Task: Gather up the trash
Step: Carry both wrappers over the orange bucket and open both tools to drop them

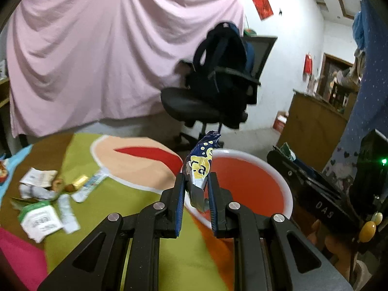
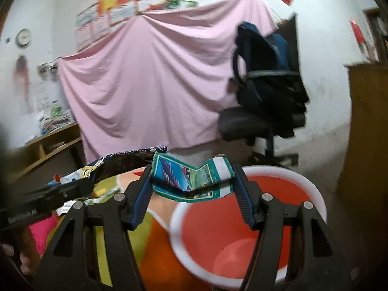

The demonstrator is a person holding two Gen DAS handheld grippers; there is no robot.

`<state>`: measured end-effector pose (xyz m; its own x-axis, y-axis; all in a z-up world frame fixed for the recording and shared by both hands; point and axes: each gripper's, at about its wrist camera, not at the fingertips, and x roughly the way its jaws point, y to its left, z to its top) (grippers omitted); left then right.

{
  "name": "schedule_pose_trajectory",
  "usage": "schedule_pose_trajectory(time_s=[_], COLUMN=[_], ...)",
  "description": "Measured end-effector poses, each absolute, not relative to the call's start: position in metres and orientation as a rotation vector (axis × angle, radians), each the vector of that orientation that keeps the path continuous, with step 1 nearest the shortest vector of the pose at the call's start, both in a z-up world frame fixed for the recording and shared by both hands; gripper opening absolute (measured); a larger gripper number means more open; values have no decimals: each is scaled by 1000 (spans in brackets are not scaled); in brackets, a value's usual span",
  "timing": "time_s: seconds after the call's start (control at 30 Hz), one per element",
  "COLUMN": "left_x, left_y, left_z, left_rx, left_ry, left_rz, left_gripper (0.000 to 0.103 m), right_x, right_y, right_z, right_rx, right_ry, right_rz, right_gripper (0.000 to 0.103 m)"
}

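1. left gripper (image 1: 196, 181): fingers clamped on a blue-and-yellow snack wrapper (image 1: 201, 160), held at the 9 o'clock rim of the red bucket (image 1: 286, 186).
2. right gripper (image 2: 191, 181): fingers set wide, gripping a folded teal carton (image 2: 191, 177) by its ends, at the bucket's 11 o'clock rim.
3. more trash (image 1: 46, 201) lies on the tabletop (image 1: 135, 194), at 9 o'clock.

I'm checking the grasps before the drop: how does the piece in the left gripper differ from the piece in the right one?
The wrapper is dark blue and yellow; the carton is teal, white and green.
The wrapper stands upright, pinched thin in the left gripper; the carton lies crosswise and buckled, spanning the wide right gripper.
Both are held near the red bucket.
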<state>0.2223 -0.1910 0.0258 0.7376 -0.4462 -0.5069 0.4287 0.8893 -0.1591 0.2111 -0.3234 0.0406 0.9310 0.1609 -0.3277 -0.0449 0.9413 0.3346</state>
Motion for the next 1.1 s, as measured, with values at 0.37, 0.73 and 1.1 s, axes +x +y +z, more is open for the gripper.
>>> schedule_pose_trajectory(time_s=[0.37,0.73,1.1], left_x=[263,268,254], left_y=[-221,-210,-183], left_z=[10,6,21], left_rx=[-86,-148,-178], left_ry=[727,762,667], left_rz=[-554,-531,-454], left_gripper=[16,31,41], right_x=[223,226,224], right_y=[-362,-367,-360], right_z=[16,11,21], right_rx=[458,486,458], right_ry=[469,497,440], right_rz=[20,8,19], right_gripper=[90,98,103])
